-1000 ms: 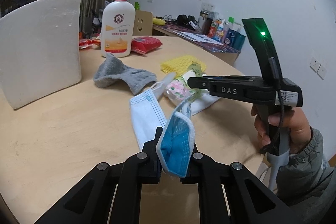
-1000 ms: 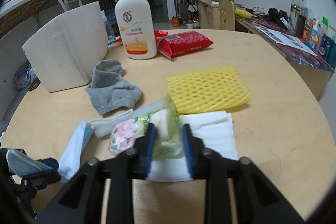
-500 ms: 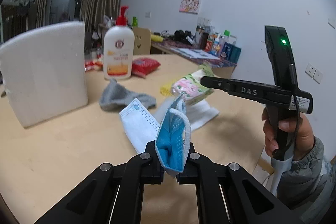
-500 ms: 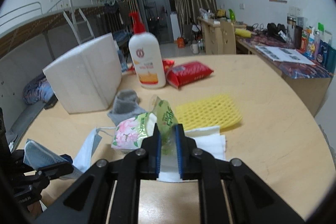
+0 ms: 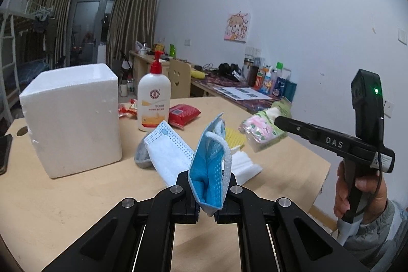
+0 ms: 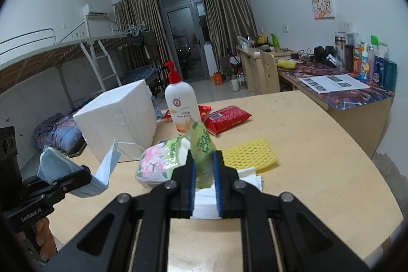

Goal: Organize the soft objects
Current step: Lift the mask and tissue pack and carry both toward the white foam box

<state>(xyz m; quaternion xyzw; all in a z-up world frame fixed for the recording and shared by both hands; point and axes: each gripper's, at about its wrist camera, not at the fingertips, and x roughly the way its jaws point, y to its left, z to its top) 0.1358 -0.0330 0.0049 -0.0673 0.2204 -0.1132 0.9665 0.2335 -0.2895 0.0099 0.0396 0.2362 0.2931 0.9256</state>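
The left gripper (image 5: 207, 191) has its two black fingers pinched tight on a blue face mask (image 5: 210, 170), which stands up out of the jaws, folded, blue inside and pale outside, held up off the wooden table (image 5: 63, 200). Just beyond it and a little to its left a second, white-sided mask (image 5: 169, 157) droops toward the tabletop, and behind that a scrap of grey cloth (image 5: 141, 157) peeks out; I cannot tell whether the two masks are touching. Farther off to the left of this gripper stands a white foam box (image 5: 71, 116), with a pump bottle (image 5: 153, 101) and a red packet (image 5: 184, 114) beyond it. The right gripper (image 6: 204, 182) is closed nearly all the way on the green wrapper end of a floral tissue pack (image 6: 163, 159); the pack hangs out to the left of its blue-padded fingers (image 6: 191, 185), lifted clear of the table. Directly under and ahead of this gripper lies a folded white cloth (image 6: 204, 203), and just past that, to its right, a yellow foam net (image 6: 251, 153) flat on the wood. From the left wrist view the tissue pack shows up in the air at the tip of the right gripper, well above the white cloth.
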